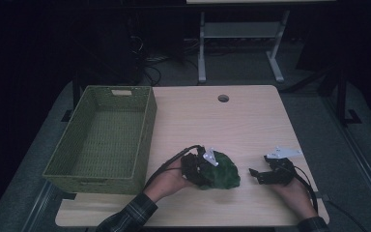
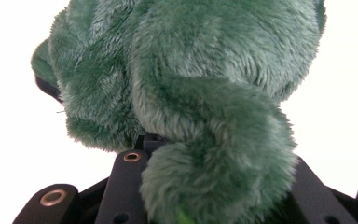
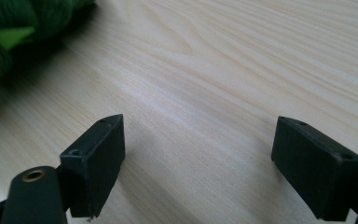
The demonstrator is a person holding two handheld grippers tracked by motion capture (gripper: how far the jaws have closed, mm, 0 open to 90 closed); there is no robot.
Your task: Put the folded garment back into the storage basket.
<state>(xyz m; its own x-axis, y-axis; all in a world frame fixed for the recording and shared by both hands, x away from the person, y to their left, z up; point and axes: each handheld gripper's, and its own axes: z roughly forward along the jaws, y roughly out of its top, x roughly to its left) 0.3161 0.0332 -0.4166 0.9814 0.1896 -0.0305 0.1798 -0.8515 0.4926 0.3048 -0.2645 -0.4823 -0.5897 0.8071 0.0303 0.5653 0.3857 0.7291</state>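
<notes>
Green plush toy (image 2: 186,93), nearest the lens, sits clamped in your left tongs (image 1: 200,166) at the desk's (image 1: 212,121) near edge. Your right tongs (image 3: 198,158) rest agape, empty. Grasp step complete, by appearance; next, carry the toy left, clearing the wicker basket's (image 1: 145,140) wall.

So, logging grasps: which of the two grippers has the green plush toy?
The left gripper, shut on the green plush toy; the right gripper stands open over bare table.

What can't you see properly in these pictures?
- Fuzzy green plush toy: left gripper view cuts it off at the top edge, so its whole shape is unclear.
- Left gripper: its jaws are buried in fur.
- Green woven basket: high view is too dim to show its near inner wall.
</notes>
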